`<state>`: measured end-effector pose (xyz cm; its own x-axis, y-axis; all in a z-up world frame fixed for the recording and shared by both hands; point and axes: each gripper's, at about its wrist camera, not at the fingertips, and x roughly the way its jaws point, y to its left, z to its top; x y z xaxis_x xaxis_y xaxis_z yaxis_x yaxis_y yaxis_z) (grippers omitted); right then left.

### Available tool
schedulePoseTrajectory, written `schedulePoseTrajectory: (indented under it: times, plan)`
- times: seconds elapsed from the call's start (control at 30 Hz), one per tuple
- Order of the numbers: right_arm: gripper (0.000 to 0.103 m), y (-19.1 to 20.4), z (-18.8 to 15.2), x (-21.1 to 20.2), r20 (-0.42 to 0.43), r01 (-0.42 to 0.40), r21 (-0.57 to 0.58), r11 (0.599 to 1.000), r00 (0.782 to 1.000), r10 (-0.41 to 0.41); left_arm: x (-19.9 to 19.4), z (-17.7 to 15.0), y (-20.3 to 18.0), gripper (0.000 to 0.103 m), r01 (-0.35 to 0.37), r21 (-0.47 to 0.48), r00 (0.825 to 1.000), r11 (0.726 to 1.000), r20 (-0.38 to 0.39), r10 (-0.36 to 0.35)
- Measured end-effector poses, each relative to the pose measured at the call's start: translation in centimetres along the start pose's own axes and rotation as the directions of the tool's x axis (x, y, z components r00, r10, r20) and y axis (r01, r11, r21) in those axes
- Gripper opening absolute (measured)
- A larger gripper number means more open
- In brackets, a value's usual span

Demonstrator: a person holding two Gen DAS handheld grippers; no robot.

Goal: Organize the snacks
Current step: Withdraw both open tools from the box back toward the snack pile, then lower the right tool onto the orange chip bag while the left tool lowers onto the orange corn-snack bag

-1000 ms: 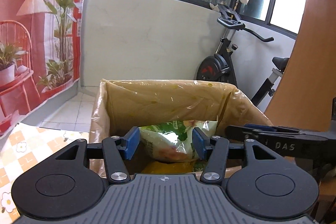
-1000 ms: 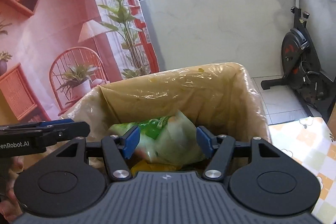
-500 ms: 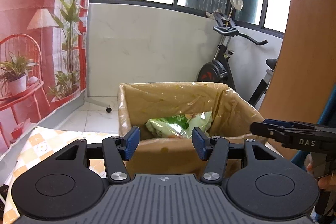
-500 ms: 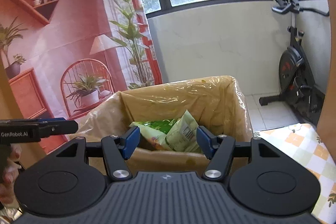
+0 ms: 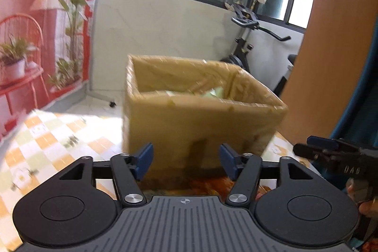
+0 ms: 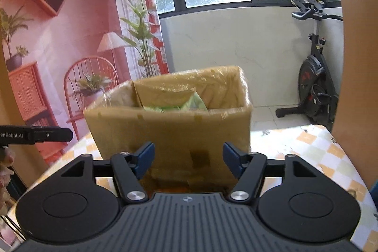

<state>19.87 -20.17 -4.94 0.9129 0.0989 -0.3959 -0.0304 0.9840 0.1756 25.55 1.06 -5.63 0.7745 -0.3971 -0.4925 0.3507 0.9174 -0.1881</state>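
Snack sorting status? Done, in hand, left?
Done: a green snack bag lies inside the brown cardboard box on the checkered tablecloth. In hand: nothing; the left gripper and right gripper are open and empty, jaws just widened. Left: something orange shows blurred below the grippers, possibly more snacks.

Your left wrist camera sits low behind the left gripper [image 5: 186, 161], looking forward and slightly down at the near wall of the cardboard box [image 5: 200, 124], close in front, with the right gripper [image 5: 330, 152] at the right edge. Your right wrist camera looks the same way past the right gripper [image 6: 189, 161], with the left gripper [image 6: 35, 134] at its left edge. Both views share the box, the checkered tablecloth [image 6: 307, 152], the far white wall and the exercise bike [image 6: 314, 86].
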Motion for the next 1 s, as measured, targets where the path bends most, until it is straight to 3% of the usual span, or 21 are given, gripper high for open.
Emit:
schedulePoseTrajectory:
  times: [0.07,0.13,0.47,1.0]
  plan:
    - [0.08,0.0,-1.1,-0.6,-0.014,0.019,-0.027,0.999,1.0,-0.019,0.4,-0.7,-0.5,0.067,0.021,-0.003,1.0,1.0,-0.011,-0.021]
    - [0.082,-0.3,-2.4,-1.1,-0.029,0.041,-0.048,0.998,0.999,-0.042,0.8,-1.2,-0.9,0.071,0.032,0.002,0.999,0.999,-0.025,-0.032]
    - [0.091,-3.4,-7.8,-2.6,-0.149,0.136,0.002,0.991,0.98,-0.134,2.1,-2.9,-2.1,0.071,0.039,0.024,0.998,0.999,-0.055,-0.038]
    - [0.094,-3.8,-13.2,-1.5,-0.279,0.133,-0.032,0.991,0.95,-0.137,2.7,-3.6,-2.4,0.075,0.031,0.024,0.995,0.999,-0.095,-0.028]
